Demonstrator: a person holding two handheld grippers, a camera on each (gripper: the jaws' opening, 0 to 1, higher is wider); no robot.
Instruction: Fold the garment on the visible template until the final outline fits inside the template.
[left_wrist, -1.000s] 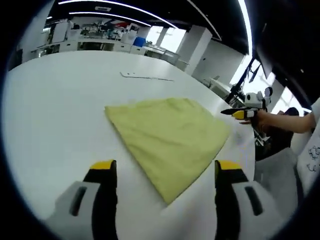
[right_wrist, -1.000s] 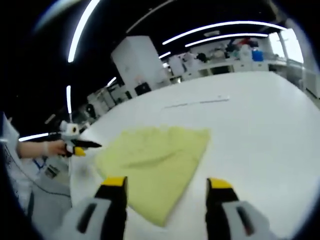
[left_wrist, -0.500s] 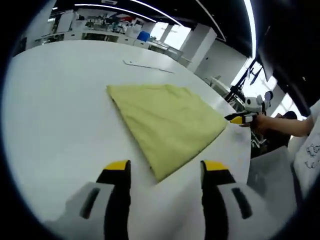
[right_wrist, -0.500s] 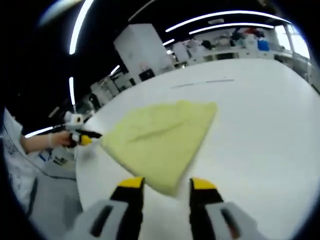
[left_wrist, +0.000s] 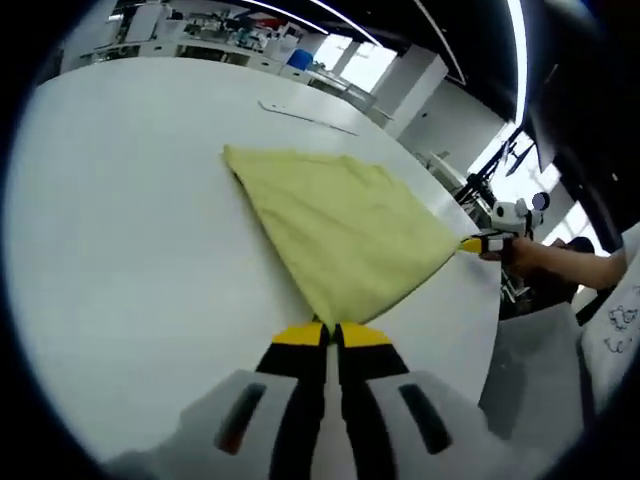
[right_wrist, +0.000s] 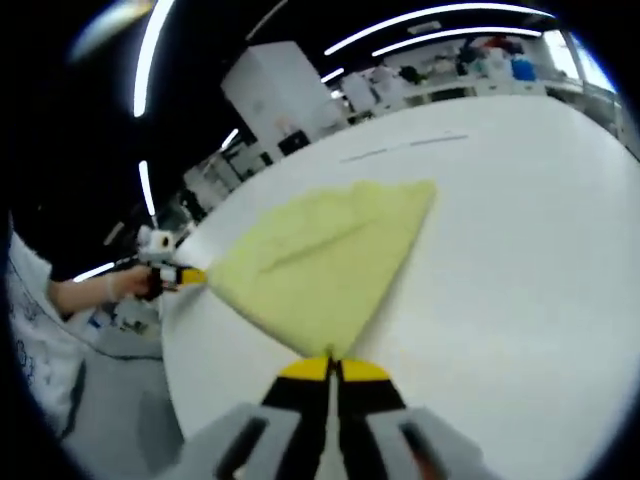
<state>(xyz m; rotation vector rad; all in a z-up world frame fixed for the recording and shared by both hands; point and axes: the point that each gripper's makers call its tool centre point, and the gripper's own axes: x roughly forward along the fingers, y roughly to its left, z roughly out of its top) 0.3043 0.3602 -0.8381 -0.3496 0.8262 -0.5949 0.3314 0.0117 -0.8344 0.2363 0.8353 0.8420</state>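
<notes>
Lighting: bright, even, from long white ceiling strip lights (left_wrist: 520, 70) curving overhead beyond the tongs; the same strips (right_wrist: 440, 15) arc across the right gripper view. Daylight from blown-out windows (left_wrist: 350, 62) far ahead of the left tongs.
Glare: broad soft sheen on the round white tabletop (left_wrist: 120, 220), washing out its surface.
Shadows: faint, thin, under the edge of the pale yellow folded cloth garment (left_wrist: 340, 225) nearest the tongs.
Distortion: strong fisheye bending toward the edges.
Focus: the right gripper view is softer; background shelves and the distant hand (right_wrist: 125, 285) smeared.
</notes>
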